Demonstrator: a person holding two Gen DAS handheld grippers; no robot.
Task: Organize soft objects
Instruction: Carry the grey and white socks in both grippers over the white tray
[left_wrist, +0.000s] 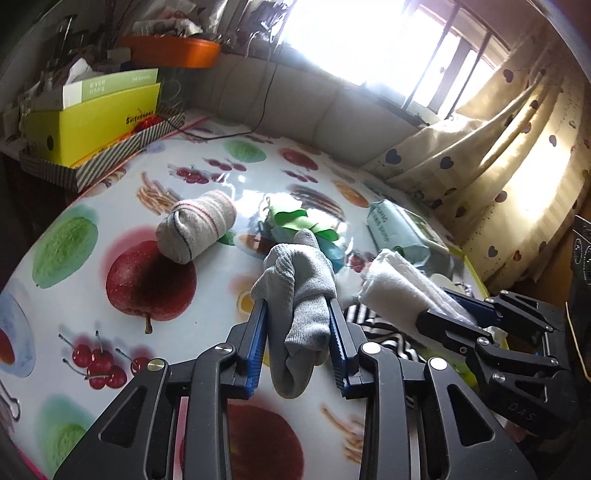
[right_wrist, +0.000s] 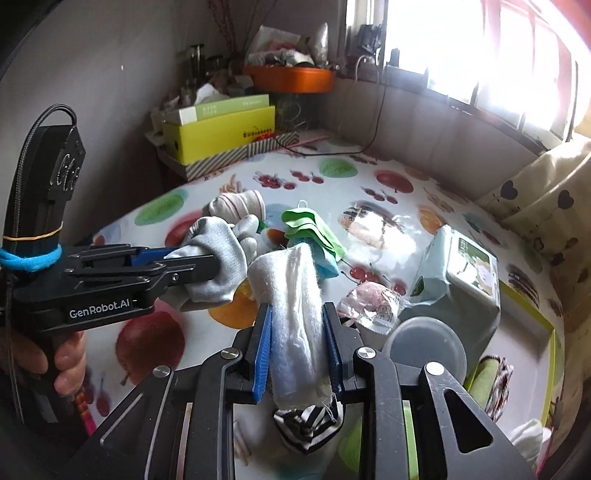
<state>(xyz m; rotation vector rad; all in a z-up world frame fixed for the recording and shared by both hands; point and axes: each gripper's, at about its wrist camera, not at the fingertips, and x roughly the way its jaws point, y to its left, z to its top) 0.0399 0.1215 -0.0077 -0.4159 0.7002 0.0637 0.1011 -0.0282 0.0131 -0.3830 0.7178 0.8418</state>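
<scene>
left tongs (left_wrist: 297, 325) gripping grey sock (left_wrist: 299, 291), right tongs (right_wrist: 297, 349) gripping white cloth (right_wrist: 295, 306)

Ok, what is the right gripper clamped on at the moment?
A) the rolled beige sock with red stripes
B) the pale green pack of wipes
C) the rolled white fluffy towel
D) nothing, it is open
C: in the right wrist view the right gripper has both blue pads pressed against the rolled white fluffy towel, lifted above the fruit-print table.

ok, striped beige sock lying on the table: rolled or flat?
Rolled. The striped beige sock is a compact bundle, cuff folded over itself, lying on the fruit-print tablecloth.
</scene>
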